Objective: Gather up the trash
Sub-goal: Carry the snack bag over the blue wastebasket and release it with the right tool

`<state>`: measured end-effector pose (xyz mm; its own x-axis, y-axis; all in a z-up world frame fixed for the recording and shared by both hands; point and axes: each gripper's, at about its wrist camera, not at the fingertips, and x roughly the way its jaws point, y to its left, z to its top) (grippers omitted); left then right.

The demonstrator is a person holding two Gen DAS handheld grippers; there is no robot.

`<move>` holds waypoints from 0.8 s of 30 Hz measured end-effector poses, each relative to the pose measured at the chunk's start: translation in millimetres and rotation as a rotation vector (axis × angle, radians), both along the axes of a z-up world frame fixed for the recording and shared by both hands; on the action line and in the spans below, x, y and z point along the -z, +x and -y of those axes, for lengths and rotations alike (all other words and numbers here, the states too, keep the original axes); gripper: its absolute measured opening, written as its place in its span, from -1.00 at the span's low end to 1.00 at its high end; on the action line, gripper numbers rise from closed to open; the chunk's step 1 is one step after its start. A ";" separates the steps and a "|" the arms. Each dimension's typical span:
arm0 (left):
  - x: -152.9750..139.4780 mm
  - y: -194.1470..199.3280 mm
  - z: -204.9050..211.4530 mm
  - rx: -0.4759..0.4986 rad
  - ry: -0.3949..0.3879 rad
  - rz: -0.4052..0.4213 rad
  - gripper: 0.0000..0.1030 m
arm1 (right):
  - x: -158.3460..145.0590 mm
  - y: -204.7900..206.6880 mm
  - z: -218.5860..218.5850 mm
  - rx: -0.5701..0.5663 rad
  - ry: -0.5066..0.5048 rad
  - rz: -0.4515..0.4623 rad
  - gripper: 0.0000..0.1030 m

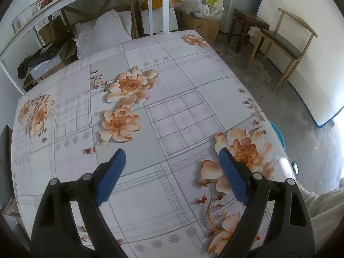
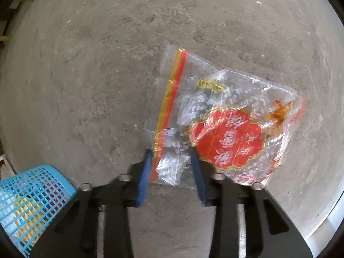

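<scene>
Lying flat on the grey concrete floor (image 2: 107,64), the clear crinkled plastic bag with a red scalloped label and a red-and-yellow zip strip (image 2: 225,116) spreads up and to the right from the right gripper (image 2: 172,152). Its zip edge runs as the long side, slanting from the upper middle of the view down toward the gripper. The label's characters read upside down from this camera. Small white flecks show through the clear film.

The right gripper's blue-padded jaws stand narrowly apart with the bag's near corner, crumpled and bunched, between them; both pads meet the film, so they have hold of that corner.

A light-blue plastic lattice basket (image 2: 32,204) sits at the lower left of the right wrist view, near the gripper but apart from the bag. Red and yellow pieces show through its mesh; what they are I cannot tell. Bare floor separates the bag and the basket.

In the left wrist view the left gripper (image 1: 172,157) hangs over a tabletop covered in a glossy check cloth printed with peach flowers (image 1: 161,81), its jaws wide apart and holding nothing. Beyond the tabletop stand a pale wooden chair with a grey seat (image 1: 283,43), a dark wooden stool (image 1: 247,23) and cardboard boxes (image 1: 202,28).
</scene>
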<state>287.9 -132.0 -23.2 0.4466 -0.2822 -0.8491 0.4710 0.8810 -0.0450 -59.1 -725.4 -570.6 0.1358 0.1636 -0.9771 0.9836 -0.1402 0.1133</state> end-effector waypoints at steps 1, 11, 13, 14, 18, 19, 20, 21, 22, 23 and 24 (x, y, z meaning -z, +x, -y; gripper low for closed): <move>0.3 0.0 -0.3 0.001 0.000 0.000 0.63 | 0.5 -1.9 -0.4 0.007 0.002 0.008 -0.62; -3.2 -3.0 -2.7 0.004 -0.015 0.026 0.63 | -26.3 -32.6 -11.5 0.071 -0.037 0.075 -0.90; -4.5 -3.8 -6.3 -0.001 -0.022 0.031 0.63 | -49.3 -38.0 -12.1 0.065 -0.083 0.115 -0.91; -4.8 -3.6 -7.7 -0.005 -0.027 0.030 0.63 | -70.1 -37.2 -12.9 0.046 -0.123 0.156 -0.91; -7.9 -5.1 -14.6 -0.019 -0.050 0.037 0.63 | -170.7 -4.7 -26.9 -0.111 -0.296 0.319 -0.91; -9.6 -5.5 -16.0 -0.021 -0.055 0.041 0.63 | -190.4 5.5 -32.1 -0.158 -0.333 0.339 -0.91; -11.2 -6.4 -18.0 -0.024 -0.064 0.046 0.63 | -226.7 27.5 -44.3 -0.258 -0.402 0.374 -0.91; -13.1 -8.2 -20.8 -0.028 -0.077 0.052 0.63 | -257.7 50.5 -57.9 -0.356 -0.453 0.423 -0.91; -14.0 -9.0 -22.7 -0.031 -0.086 0.055 0.63 | -274.1 64.7 -66.6 -0.413 -0.475 0.458 -0.91; -15.6 -10.4 -25.3 -0.034 -0.098 0.059 0.63 | -296.7 90.9 -82.2 -0.521 -0.505 0.505 -0.91; -17.2 -12.6 -28.9 -0.036 -0.115 0.063 0.63 | -310.8 115.6 -96.3 -0.627 -0.523 0.519 -0.91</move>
